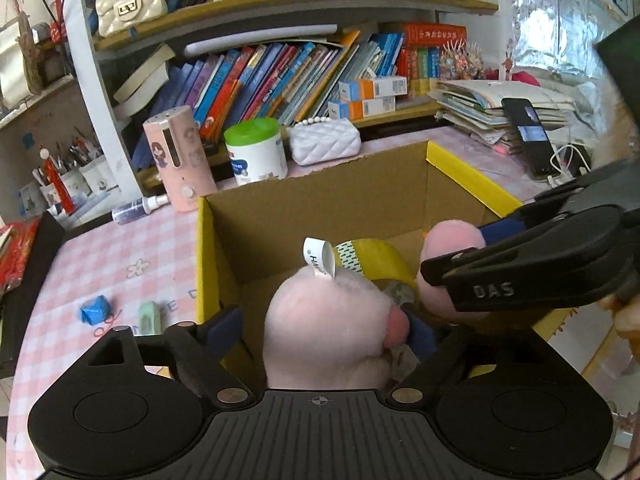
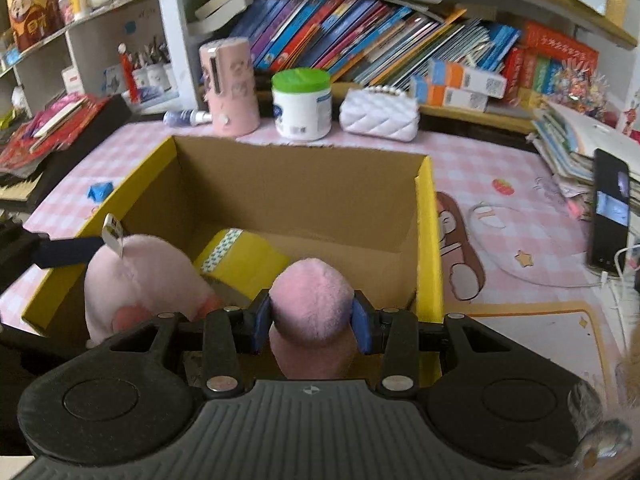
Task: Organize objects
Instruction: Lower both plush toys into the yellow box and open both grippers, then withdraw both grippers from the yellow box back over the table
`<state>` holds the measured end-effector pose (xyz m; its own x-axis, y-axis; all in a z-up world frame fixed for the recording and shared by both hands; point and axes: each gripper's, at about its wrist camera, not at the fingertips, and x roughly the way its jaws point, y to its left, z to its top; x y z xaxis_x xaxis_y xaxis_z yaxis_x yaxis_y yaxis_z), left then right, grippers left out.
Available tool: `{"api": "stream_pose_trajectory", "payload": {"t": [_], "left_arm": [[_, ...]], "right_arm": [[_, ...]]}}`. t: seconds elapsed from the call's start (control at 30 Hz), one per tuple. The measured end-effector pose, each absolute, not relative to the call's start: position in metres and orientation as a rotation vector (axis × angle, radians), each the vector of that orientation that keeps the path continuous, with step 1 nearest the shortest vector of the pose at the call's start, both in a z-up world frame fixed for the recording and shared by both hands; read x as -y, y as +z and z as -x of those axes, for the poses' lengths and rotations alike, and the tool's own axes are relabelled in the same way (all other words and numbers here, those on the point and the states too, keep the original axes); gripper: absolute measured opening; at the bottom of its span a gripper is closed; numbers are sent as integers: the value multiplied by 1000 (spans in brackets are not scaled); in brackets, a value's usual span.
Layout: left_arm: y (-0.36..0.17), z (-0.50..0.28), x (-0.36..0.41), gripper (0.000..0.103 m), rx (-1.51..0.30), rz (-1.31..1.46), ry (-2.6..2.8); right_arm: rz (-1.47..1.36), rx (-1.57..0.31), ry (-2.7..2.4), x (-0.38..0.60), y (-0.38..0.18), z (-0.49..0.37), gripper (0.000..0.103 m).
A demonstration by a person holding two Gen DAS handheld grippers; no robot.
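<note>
A pink plush toy (image 1: pixel 332 320) with a white tag is held over an open cardboard box (image 1: pixel 320 208) with yellow outer walls. My left gripper (image 1: pixel 320 330) has its blue pads on either side of the plush body. My right gripper (image 2: pixel 312 320) is shut on another pink part of the plush (image 2: pixel 312 300), above the box (image 2: pixel 300 184). The right gripper also shows in the left wrist view (image 1: pixel 452 256), clamping that part. A yellow packet (image 2: pixel 244 260) with a patterned strip lies inside the box.
On the pink checked tablecloth: a blue wad (image 1: pixel 94 310), a green eraser (image 1: pixel 149 316), a spray bottle (image 1: pixel 136 208), a pink cylinder (image 1: pixel 180 160), a green-lidded jar (image 1: pixel 256 152), a white quilted purse (image 1: pixel 324 140). A phone (image 2: pixel 610 216) leans by stacked books at right. Bookshelves stand behind.
</note>
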<state>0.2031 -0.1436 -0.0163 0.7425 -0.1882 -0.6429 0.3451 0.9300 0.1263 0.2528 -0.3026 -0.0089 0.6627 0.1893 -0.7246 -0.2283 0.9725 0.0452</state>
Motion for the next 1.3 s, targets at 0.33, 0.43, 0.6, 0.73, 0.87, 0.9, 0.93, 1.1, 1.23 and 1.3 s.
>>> {"api": "stream_pose_trajectory", "payload": {"t": [0.33, 0.43, 0.6, 0.73, 0.87, 0.9, 0.93, 1.1, 1.23, 1.3], "left_arm": [[-10, -195, 137, 90, -657, -237, -296], [-8, -190, 136, 90, -645, -242, -298], [1, -177, 132, 92, -606, -214, -308], [9, -163, 128, 95, -566, -190, -323], [14, -149, 121, 95, -543, -151, -326], [14, -145, 119, 95, -541, -138, -326], [14, -142, 117, 95, -540, -127, -327], [13, -117, 107, 96, -531, -110, -342], [8, -104, 94, 96, -557, -98, -343], [3, -99, 85, 96, -582, -97, -330]], "right_arm": [[134, -839, 266, 292, -13, -256, 40], [134, -853, 267, 289, -15, -253, 42], [95, -787, 220, 290, -4, -238, 53], [55, -700, 132, 295, 12, -218, 60], [29, -616, 46, 296, 27, -192, 68], [21, -600, 26, 296, 30, -185, 70], [9, -581, 4, 296, 33, -177, 70], [-54, -544, -89, 297, 40, -141, 71], [-83, -539, -150, 290, 37, -114, 71], [-84, -546, -171, 284, 33, -102, 73]]}}
